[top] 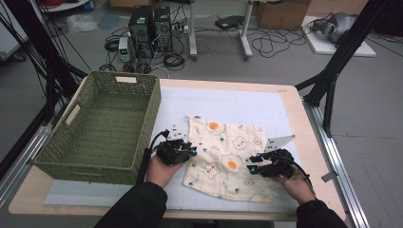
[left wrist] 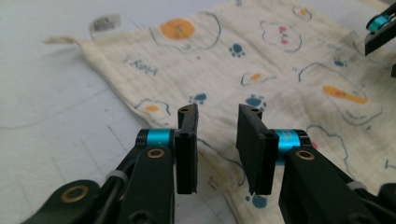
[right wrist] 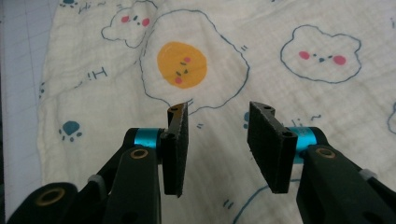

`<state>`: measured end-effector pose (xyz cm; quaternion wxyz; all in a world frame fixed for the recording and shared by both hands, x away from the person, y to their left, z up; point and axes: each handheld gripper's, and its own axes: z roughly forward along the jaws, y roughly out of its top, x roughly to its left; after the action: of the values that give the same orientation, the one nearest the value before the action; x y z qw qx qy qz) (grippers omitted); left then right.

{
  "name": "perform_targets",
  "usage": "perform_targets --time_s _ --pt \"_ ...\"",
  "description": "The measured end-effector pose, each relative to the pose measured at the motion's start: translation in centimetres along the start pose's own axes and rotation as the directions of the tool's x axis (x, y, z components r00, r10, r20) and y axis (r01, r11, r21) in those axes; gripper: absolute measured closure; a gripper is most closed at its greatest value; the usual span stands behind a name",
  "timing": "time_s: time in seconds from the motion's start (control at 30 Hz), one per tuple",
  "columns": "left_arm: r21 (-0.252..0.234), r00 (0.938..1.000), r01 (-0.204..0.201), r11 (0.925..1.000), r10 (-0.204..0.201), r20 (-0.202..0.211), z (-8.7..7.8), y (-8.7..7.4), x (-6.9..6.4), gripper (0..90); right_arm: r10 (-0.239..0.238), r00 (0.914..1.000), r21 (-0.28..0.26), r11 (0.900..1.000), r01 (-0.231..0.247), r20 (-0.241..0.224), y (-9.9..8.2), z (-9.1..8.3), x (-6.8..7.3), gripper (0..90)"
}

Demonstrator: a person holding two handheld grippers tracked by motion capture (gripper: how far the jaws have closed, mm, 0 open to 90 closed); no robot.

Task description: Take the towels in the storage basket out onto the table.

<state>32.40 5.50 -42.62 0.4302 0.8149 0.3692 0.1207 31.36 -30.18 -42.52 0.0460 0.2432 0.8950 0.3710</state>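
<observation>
**Even indoor light, soft close-ups**

The high view is evenly lit from overhead, slightly grainy, with faint shadows beneath the green woven basket point(top: 102, 128). In both gripper views the black jaws at the bottom are soft-focused, while the cream printed cloth point(right wrist: 224, 56) is bright; its far edge in the upper frame blurs, without glare.

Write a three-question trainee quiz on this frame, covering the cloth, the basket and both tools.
1. True or false: the printed cloth lies inside the green basket.
2. Which tool sits nearer the basket: the left tool or the right tool?
3. Multiple choice: the right tool's jaws are A) shut on the cloth, B) open above the cloth, C) gripping the basket rim.

Key
1. False: it lies flat on the white mat, beside the basket.
2. The left tool.
3. B
</observation>
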Motion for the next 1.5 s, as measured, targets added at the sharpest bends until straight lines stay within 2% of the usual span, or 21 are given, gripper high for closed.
perform_targets --time_s 0.17,0.27,0.33,0.4,0.47,0.6,0.77,0.93,1.17,1.27,1.3,1.37,1.4,1.5 --pt "0.052 0.9994 -0.01 0.9986 0.012 -0.032 1.3 -0.4 0.1 82.0 0.002 1.0 0.012 0.9999 -0.002 -0.003 -0.2 0.4 -0.2 58.2" --pt "0.071 0.998 -0.017 0.9973 0.021 -0.06 1.7 -0.5 0.3 82.0 0.004 1.0 0.019 0.9998 -0.004 0.001 -0.2 0.5 -0.2 58.4" --pt "0.064 0.9978 0.0 0.9979 0.005 -0.066 1.9 -0.6 0.5 81.9 0.006 1.0 0.017 0.9998 -0.006 0.003 -0.3 0.5 -0.2 58.7" --pt "0.061 0.9976 -0.004 0.9981 0.008 -0.069 1.9 -0.5 0.4 81.0 -0.005 1.0 -0.009 1.0 0.005 -0.002 0.0 0.3 0.3 58.8" --pt "0.028 0.9984 0.007 0.9996 -0.005 -0.057 1.3 -0.4 0.3 80.3 -0.01 0.9999 -0.013 0.9999 0.01 -0.007 0.2 0.2 0.6 58.8" --pt "-0.033 0.9999 -0.001 0.9995 0.001 -0.017 -0.3 0.0 0.1 78.9 -0.035 0.9993 -0.009 0.9994 0.035 -0.016 0.5 0.4 1.2 58.4" --pt "-0.054 0.9993 -0.02 0.9983 0.022 0.03 -1.9 -0.2 -0.3 76.9 -0.03 0.9991 -0.012 0.9995 0.029 -0.031 0.1 0.2 1.6 57.3" --pt "-0.024 0.9966 -0.043 0.9988 0.045 0.07 -2.1 -1.3 -0.8 75.4 -0.041 0.9985 -0.013 0.9991 0.04 -0.037 -0.6 -0.4 2.3 56.8" --pt "0.033 0.9922 -0.067 0.9972 0.063 0.108 -1.6 -2.3 -1.5 72.2 -0.037 0.9974 -0.014 0.9992 0.036 -0.062 -1.7 -0.5 2.6 56.5" --pt "0.07 0.9897 -0.089 0.9935 0.08 0.119 -1.1 -2.7 -1.8 71.5 -0.048 0.9964 0.019 0.9986 0.049 -0.07 -2.0 0.1 2.6 57.2" --pt "0.088 0.9884 -0.1 0.9911 0.089 0.123 -0.9 -2.8 -1.9 71.8 -0.052 0.9964 0.015 0.9985 0.053 -0.067 -2.0 0.3 2.6 59.1" --pt "0.089 0.9855 -0.126 0.988 0.115 0.125 -0.8 -3.1 -2.2 78.4 -0.051 0.9969 0.01 0.9986 0.052 -0.06 -2.1 0.3 2.6 64.6" --pt "0.091 0.9844 -0.129 0.9875 0.116 0.133 -0.7 -3.1 -2.2 86.0 -0.054 0.9971 0.01 0.9985 0.055 -0.053 -2.1 0.3 2.5 68.3" --pt "0.099 0.9855 -0.13 0.9865 0.118 0.123 -1.0 -3.1 -2.3 89.4 -0.059 0.9971 0.011 0.9982 0.059 -0.049 -2.1 0.3 2.4 80.1"
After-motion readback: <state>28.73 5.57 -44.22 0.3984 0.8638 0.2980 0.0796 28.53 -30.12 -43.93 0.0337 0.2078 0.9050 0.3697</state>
